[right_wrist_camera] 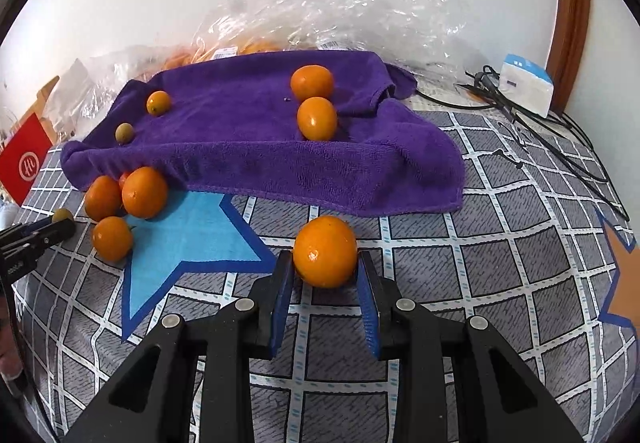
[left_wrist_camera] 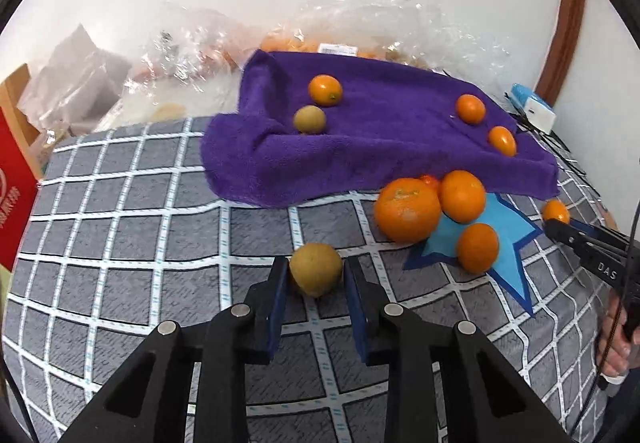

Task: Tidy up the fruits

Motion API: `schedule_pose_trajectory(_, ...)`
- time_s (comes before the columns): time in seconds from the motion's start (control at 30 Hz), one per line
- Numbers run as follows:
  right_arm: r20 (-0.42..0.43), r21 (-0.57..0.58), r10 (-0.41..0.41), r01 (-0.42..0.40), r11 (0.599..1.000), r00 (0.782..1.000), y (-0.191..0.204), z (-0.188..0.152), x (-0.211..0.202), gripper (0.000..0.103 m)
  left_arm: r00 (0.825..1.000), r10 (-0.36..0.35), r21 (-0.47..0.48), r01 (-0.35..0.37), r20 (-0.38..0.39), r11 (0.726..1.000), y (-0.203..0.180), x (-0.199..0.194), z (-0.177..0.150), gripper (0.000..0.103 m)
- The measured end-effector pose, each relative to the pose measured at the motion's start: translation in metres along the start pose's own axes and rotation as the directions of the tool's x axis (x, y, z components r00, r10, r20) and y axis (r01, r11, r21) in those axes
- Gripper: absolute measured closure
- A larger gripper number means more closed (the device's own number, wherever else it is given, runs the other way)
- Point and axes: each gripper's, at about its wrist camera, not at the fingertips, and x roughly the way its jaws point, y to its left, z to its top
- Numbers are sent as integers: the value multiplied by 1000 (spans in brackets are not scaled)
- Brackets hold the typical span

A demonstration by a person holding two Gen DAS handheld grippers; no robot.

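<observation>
Left gripper: clamped on a small yellow-brown fruit, blue pads pressed to both its sides, just over the checked cover.

Right gripper: closed on an orange, which sits snug between the blue pads; the fruit is close to the front hem of the purple towel.

Same pair seen crosswise: from the left camera the right gripper's black tip pokes in at the right edge with its orange at the end, and a hand shows below it. From the right camera the left gripper's tip comes in at the left edge, the yellow-brown fruit at its end.

Purple towel: rumpled, spread over the back of the cover, raised like a low platform.

On the towel: three small oranges and one more yellow-brown fruit. One orange lies just behind that brown one; two oranges sit close together at the far right side.

Loose cluster: a big orange and two smaller ones huddle at the towel's front edge, on and beside a blue star patch; a reddish fruit peeks from behind them, mostly hidden.

Background: crinkled clear plastic bags against the white wall, orange fruit inside them; a red box at the left; a white-and-blue box with black cables at the right.
</observation>
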Motion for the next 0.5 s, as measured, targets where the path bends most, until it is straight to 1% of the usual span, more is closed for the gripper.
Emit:
schedule_pose_trajectory(0.1,-3,8,8,-8,1000,1000,-2,0,0,71,1000,-16,-2,16,1,1000,0,0,0,73)
schedule_pose_trajectory(0.17,-5,6,8,-8,1000,1000,-1,1,1,71,999,-40,-7,40,2,999,1,1,1,67)
schedule_pose_trajectory(0.23,-10,0,5,-5,1000,1000,0,1,2,71,998,-56,-6,56,1,998,0,0,1,65)
schedule_pose_trajectory(0.3,-9,-12,-9,9,1000,1000,2,1,2,71,999,-42,7,42,-2,999,-3,1,1,64)
schedule_pose_trajectory(0.4,-10,-25,-10,9,1000,1000,5,1,2,71,1000,-3,37,4,-8,999,-10,2,0,64)
schedule_pose_trajectory(0.5,-11,-19,-5,5,1000,1000,4,1,3,71,1000,5,43,-4,-10,999,-13,4,1,64)
